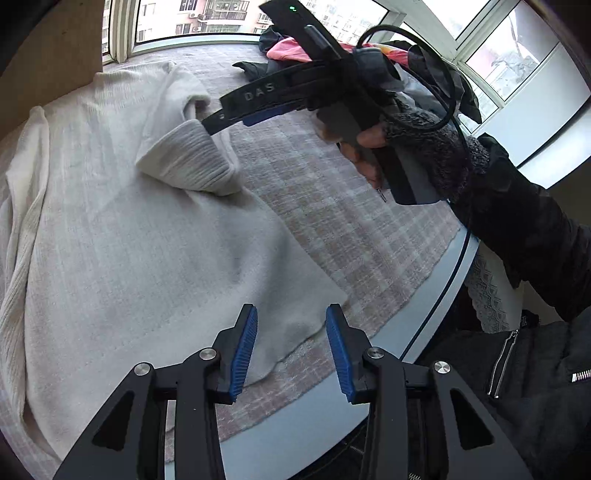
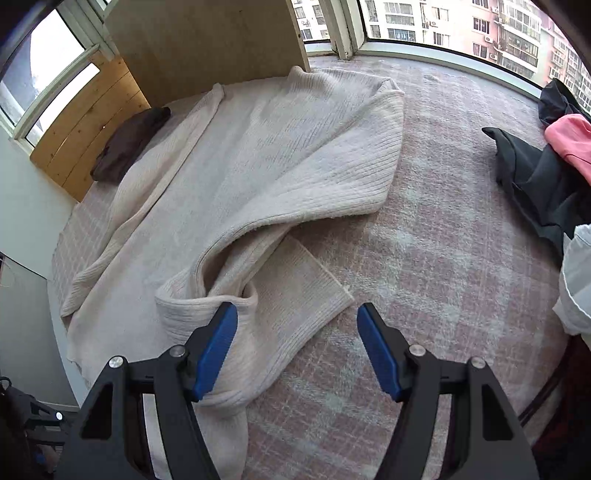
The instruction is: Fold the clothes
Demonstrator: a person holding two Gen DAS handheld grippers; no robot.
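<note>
The cream sweater (image 2: 258, 177) lies spread across the checked cover of the table (image 1: 424, 280), its hem at the near edge, one sleeve (image 1: 192, 162) drawn in over the body, so the fold is partial. A heap of clothes (image 2: 546, 173) waits at the far right corner. The left gripper (image 1: 291, 350) and the right gripper (image 2: 297, 347) both stand open, holding nothing.

You are in a home, an upper-floor flat: a bay window (image 2: 443, 48) wraps the far edge of the worktop (image 2: 461, 240) with its checked cloth, apartment blocks (image 2: 509, 33) stand outside, and a heap of clothes (image 2: 546, 177) lies at its right edge beside a cream sweater (image 2: 258, 166).
</note>
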